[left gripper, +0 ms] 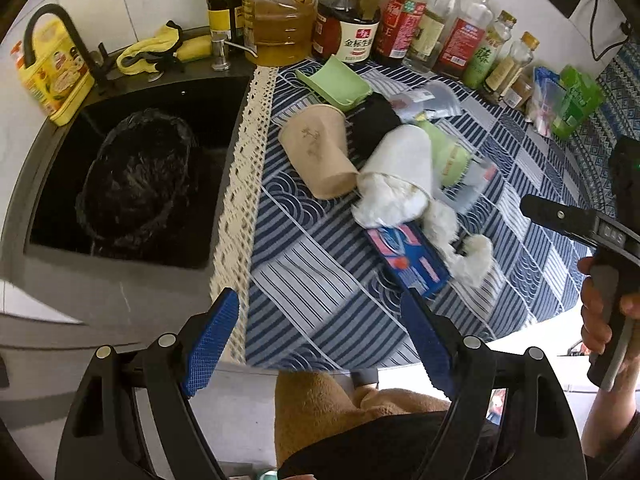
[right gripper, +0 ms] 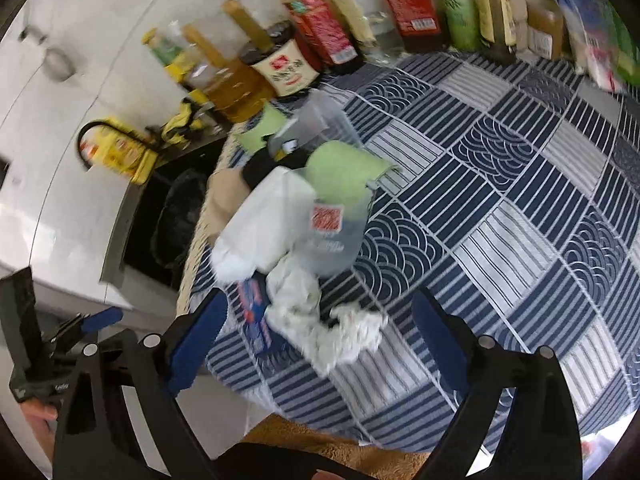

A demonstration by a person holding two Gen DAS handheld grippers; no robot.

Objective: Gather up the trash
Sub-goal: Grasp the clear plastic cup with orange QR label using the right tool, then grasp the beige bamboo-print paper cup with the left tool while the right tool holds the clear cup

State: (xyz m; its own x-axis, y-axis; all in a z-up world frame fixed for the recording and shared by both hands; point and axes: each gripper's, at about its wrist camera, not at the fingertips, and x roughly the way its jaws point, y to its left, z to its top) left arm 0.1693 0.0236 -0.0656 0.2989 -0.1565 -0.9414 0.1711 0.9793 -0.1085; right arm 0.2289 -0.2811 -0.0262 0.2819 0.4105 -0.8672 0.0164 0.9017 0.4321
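While both tools hover short of the pile, nothing looks collected yet.

Surface: blue patterned cloth (left gripper: 320,264) spreads ahead of both hand-held grippers; all trash lies on it.
Sink: black basin (left gripper: 132,176) ahead-left of the left hand-held gripper (left gripper: 320,336), holding a bin with a black liner (left gripper: 136,184); the liner shows no contents that I can make out.
Bottles: row of condiments (left gripper: 400,20) far ahead against the wall, judged not trash.
Trash pile: brown paper cup (left gripper: 320,152) on its side, white cup (left gripper: 396,176) stuffed with tissue, green cup (left gripper: 340,80), blue carton (left gripper: 412,260), crumpled tissue (left gripper: 464,248), all ahead of the left hand-held gripper and touching or overlapping.
Left hand-held gripper: fingers spread wide, empty, at the near edge.
Right hand-held gripper (right gripper: 320,344): fingers spread wide, empty, crumpled tissue just ahead between them.
Progress: judged at the start; every item left to move, likely into the liner.
Left view only: bin interior, brown cup in full, right tool seen from outside.
Right view only: clear plastic cup (right gripper: 332,232) with red label, motion-blurred.
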